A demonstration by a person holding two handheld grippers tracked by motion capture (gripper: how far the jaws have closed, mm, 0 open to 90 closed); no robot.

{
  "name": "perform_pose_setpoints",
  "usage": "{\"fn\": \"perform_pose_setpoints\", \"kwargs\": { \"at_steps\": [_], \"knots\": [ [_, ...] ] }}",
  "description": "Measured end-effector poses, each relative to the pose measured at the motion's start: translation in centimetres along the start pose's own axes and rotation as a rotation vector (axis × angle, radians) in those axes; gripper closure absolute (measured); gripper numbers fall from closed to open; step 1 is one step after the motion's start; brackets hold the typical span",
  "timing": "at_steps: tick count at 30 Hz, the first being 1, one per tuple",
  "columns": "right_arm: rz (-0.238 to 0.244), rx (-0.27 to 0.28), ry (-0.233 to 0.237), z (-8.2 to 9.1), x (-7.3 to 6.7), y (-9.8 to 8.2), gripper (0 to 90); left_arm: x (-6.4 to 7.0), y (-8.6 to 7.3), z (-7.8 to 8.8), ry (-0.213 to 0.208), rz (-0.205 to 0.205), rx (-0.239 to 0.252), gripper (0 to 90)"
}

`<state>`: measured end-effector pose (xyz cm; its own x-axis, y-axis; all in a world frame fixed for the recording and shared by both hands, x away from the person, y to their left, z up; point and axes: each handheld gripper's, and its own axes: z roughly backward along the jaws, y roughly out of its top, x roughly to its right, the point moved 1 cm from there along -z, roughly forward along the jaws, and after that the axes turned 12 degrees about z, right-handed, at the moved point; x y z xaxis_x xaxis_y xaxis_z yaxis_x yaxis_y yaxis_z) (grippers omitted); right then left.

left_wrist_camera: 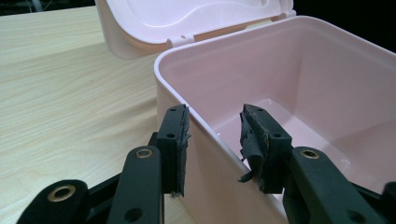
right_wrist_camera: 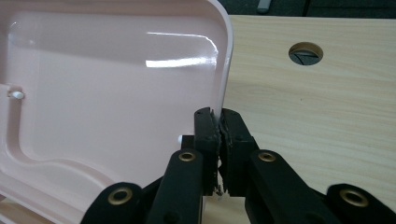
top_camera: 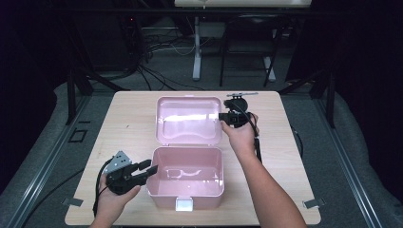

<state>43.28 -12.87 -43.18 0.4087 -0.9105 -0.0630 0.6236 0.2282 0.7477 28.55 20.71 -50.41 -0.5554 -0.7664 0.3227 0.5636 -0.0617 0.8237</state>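
At the near edge of the worktop [top_camera: 285, 190], the person's forearms entered the high view cut off by the bottom of the frame. The left hand [top_camera: 111, 199] was partly covered by the left gripper [top_camera: 147, 168], whose cable ran down off the near edge. Its jaws stood open astride the left wall of the pink box [top_camera: 185, 178]: in the left gripper view one pad [left_wrist_camera: 177, 144] lay outside the wall and the other [left_wrist_camera: 254, 144] inside, neither clearly pressing on it. The inner pad's covering was torn and curled. The bottom of the left gripper view cut off the box's lower wall.

The box was a pale pink plastic case with rounded corners, sitting near the middle of the near edge, empty and glossy inside. A small whitish latch [top_camera: 184, 204] showed on its front wall. Faint moulded lines on its floor were hard to make out.

Its lid [top_camera: 190, 118] was swung fully open, lying back toward the far edge, joined to the box along the hinge side. Its inner face was shiny, with a raised curved rib.

The right gripper [top_camera: 222, 116] met the lid's right rim, held by the right hand [top_camera: 242, 135]. In the right gripper view its jaws were closed on that rim [right_wrist_camera: 224, 84], pads nearly together. A round hole [right_wrist_camera: 306, 52] in the worktop lay beyond. The floor past the far edge was dark, with cables and stand legs dimly seen.
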Motion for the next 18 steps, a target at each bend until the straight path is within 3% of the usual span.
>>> {"fn": "perform_pose_setpoints", "kwargs": {
  "at_steps": [18],
  "knots": [
    [-0.033, -0.044, 0.026, -1.4, 0.7, -0.1, 85.9, 0.0, 0.0, 0.0, 0.001, 0.004, -0.001, 61.6]
  ]
}}
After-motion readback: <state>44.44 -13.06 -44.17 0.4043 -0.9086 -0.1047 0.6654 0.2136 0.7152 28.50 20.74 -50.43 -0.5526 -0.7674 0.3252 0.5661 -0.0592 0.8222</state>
